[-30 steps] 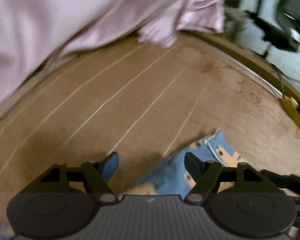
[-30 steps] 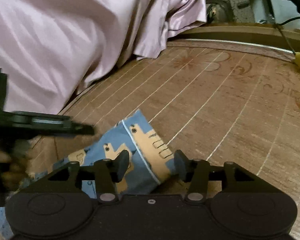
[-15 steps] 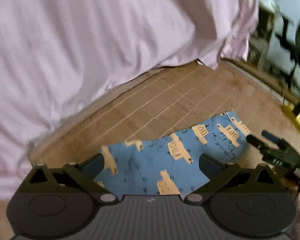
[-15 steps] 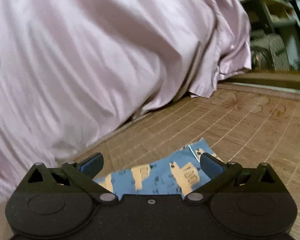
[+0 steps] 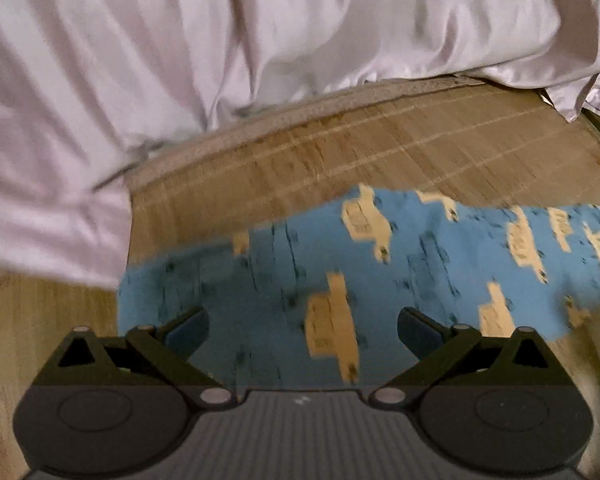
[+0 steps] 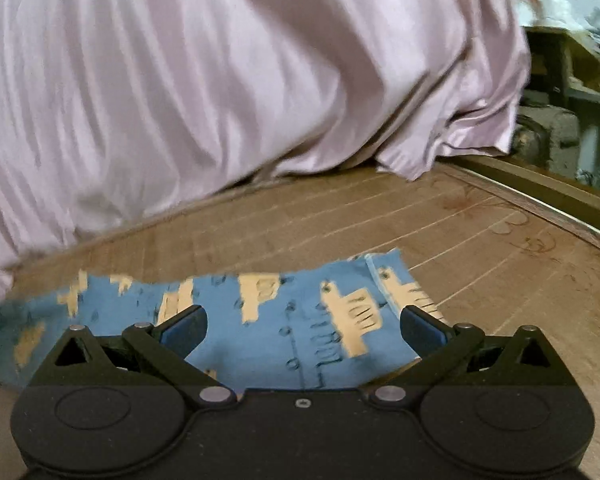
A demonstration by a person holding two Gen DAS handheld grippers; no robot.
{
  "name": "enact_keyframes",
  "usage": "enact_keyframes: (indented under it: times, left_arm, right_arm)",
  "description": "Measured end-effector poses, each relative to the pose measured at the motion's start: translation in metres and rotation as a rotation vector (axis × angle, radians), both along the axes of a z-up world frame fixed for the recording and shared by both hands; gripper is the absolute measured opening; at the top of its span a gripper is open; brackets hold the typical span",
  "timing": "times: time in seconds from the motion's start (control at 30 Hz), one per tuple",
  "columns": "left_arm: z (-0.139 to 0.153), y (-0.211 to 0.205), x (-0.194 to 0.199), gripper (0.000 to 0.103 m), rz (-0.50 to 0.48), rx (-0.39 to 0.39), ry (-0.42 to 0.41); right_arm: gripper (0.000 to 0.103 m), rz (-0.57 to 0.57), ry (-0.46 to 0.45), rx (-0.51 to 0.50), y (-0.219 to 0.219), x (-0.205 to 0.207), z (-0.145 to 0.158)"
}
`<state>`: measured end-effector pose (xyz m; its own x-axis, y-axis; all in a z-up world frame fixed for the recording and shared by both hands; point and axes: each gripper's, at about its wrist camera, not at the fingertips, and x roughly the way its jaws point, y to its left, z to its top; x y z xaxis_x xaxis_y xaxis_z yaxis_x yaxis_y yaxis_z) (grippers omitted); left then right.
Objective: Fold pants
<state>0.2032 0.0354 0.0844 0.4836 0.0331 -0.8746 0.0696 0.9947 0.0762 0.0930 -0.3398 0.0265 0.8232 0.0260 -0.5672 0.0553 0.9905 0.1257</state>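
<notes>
The blue printed pants [image 5: 380, 272] lie flat on the bamboo mat [image 6: 480, 248], just in front of the draped pink sheet [image 6: 220, 80]. Left gripper [image 5: 303, 326] and right gripper [image 6: 303, 326] hover over them, both spread wide, holding nothing. Pinch 2 matching hem corners (blur hides seams), lift evenly.

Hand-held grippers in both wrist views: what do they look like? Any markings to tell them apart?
Both share one build: black linkage arms with silver pivot pins, blue-padded fingertips, round housings either side. The left hand-held gripper has a ribbed grey centre plate with a small pale mark. The right hand-held gripper has a smooth black plate with one centre screw. No cables or sleeves visible.
</notes>
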Motion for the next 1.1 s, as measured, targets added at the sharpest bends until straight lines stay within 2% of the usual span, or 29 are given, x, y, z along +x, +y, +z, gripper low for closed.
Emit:
enact_keyframes:
  times: [0.07, 0.13, 0.2, 0.27, 0.37, 0.43, 0.57, 0.67, 0.73, 0.77, 0.8, 0.9, 1.1]
  left_arm:
    - [-0.010, -0.003, 0.020, 0.102, -0.039, 0.010, -0.023]
    - [-0.017, -0.005, 0.037, 0.102, -0.092, 0.026, -0.013]
    - [-0.024, -0.003, 0.044, 0.102, -0.162, -0.008, -0.069]
    - [-0.035, -0.004, 0.055, 0.102, -0.209, -0.005, -0.112]
    - [-0.051, -0.007, 0.080, 0.099, -0.234, -0.014, -0.076]
    - [-0.059, -0.006, 0.099, 0.088, -0.273, -0.083, -0.047]
    - [-0.079, -0.007, 0.130, 0.060, -0.296, -0.151, 0.010]
    - [-0.088, -0.013, 0.137, 0.047, -0.385, -0.136, 0.044]
    - [-0.091, -0.020, 0.136, 0.031, -0.464, -0.118, 0.052]
    - [-0.092, -0.023, 0.137, 0.019, -0.484, -0.109, 0.056]
    - [-0.091, -0.025, 0.138, 0.015, -0.483, -0.095, 0.057]
    - [-0.091, -0.032, 0.141, 0.009, -0.457, -0.084, 0.059]
    - [-0.095, -0.042, 0.142, 0.009, -0.446, 0.024, 0.025]
  right_arm:
    - [0.102, 0.039, -0.012, -0.064, 0.019, 0.004, -0.006]
    - [0.102, 0.108, -0.013, -0.095, 0.037, 0.008, -0.012]
    - [0.102, 0.184, -0.005, -0.109, 0.056, 0.012, -0.018]
    - [0.102, 0.247, -0.016, -0.147, 0.072, 0.027, -0.021]
    - [0.102, 0.285, -0.020, -0.228, 0.101, 0.061, -0.030]
    - [0.102, 0.278, -0.011, -0.284, 0.116, 0.080, -0.037]
    - [0.102, 0.270, -0.022, -0.312, 0.116, 0.083, -0.048]
    - [0.102, 0.257, -0.014, -0.279, 0.108, 0.082, -0.052]
    - [0.102, 0.270, -0.020, -0.243, 0.105, 0.080, -0.052]
    - [0.102, 0.281, -0.028, -0.231, 0.105, 0.079, -0.051]
    - [0.102, 0.296, -0.038, -0.222, 0.105, 0.077, -0.051]
    - [0.102, 0.345, -0.033, -0.223, 0.111, 0.075, -0.054]
    - [0.102, 0.345, 0.058, -0.251, 0.113, 0.076, -0.066]
